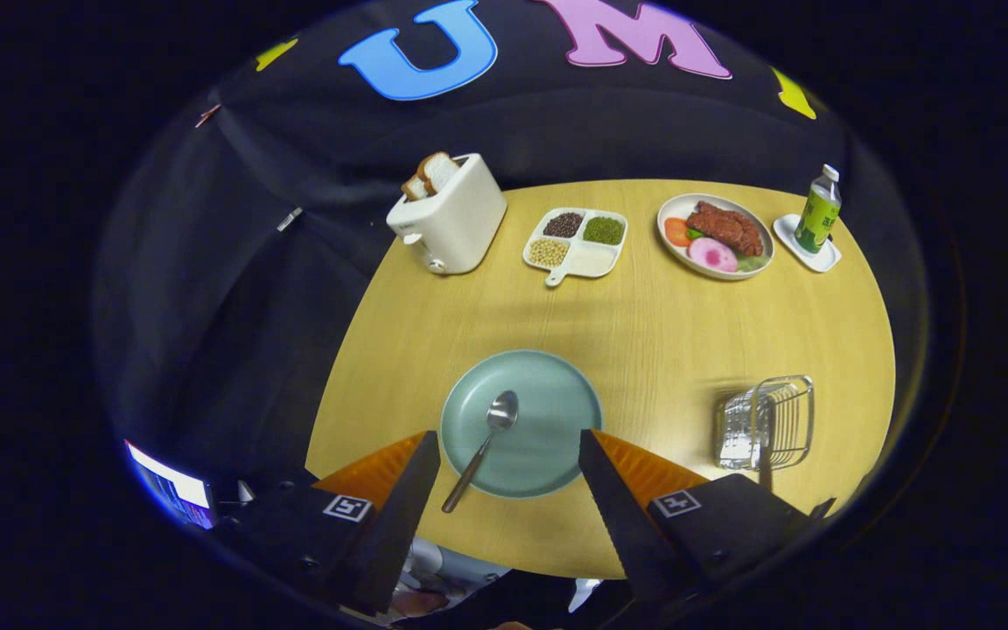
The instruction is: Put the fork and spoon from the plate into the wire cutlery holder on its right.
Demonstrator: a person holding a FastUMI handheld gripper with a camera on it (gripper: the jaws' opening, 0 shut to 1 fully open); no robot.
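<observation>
The spoon (485, 444) lies on the pale green plate (548, 398), its bowl near the plate's middle and its handle running back over the near rim toward the hand-held gripper (508, 468), ending between the two fingers. The fingers stand spread wide apart with nothing between them but plate and spoon; they hold nothing and touch nothing, hanging above the table (644, 324).

To the right of the right finger, well apart from the plate, stands the wire cutlery holder (771, 424). A dark handle seems to stick out of it toward the gripper (probably the fork, though the wires make it hard to be sure). No fork is on the plate. So my judgement is that half the job is done: the fork is in, and the spoon is left to pick up and carry across.

Far beyond the fingers sit a toaster (456, 226) with bread, a divided tray (576, 245) of beans, a plate of food (716, 236) and a green bottle (819, 210) on a small dish.
</observation>
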